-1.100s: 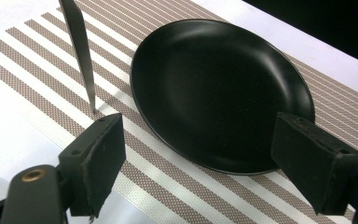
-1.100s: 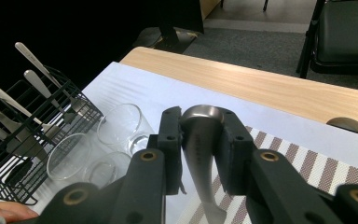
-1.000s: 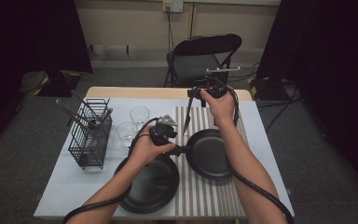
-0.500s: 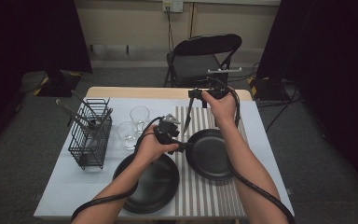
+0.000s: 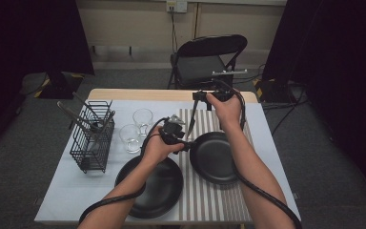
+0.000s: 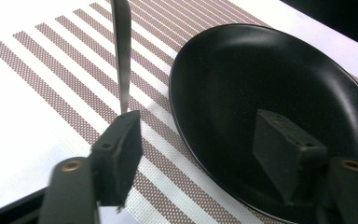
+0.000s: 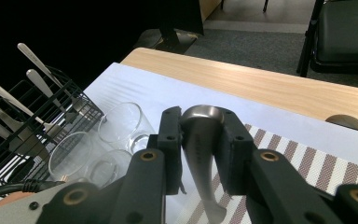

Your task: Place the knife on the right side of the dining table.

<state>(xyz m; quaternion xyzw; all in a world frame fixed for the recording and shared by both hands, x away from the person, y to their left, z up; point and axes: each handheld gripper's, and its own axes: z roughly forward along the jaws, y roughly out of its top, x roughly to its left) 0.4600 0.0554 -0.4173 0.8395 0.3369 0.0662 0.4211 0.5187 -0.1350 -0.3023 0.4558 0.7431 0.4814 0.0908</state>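
On the left of the surface (image 5: pixel 66 191) stand a wire basket (image 5: pixel 93 143) of cutlery and two glasses (image 5: pixel 136 130), untouched. Next comes the left gripper (image 5: pixel 187 143), over the gap between the near left plate (image 5: pixel 155 183) and the right plate (image 5: pixel 217 157) on the striped mat (image 5: pixel 205 200). In the left gripper view its jaws stand apart, one over the mat and one over the right plate's bowl, straddling the rim without pressing on it. They have just been closing, with only that rim between them. Farther right and far, the right gripper (image 5: pixel 196 102) is clamped on the handle of a knife (image 6: pixel 120 56), which hangs blade down; the right gripper view shows the handle (image 7: pixel 200 149) squeezed between the pads, and the tip sits just above the mat to the left of the right plate.

The step in hand looks like table setting: the knife is about to be laid beside the plate while the left gripper steadies or shifts it. The next move calls for lowering the knife flat onto the mat, clear of the left jaw just below its tip.

Against the earlier frames, the left hand has come right and slightly down toward the right plate; the right hand and knife have kept their place.
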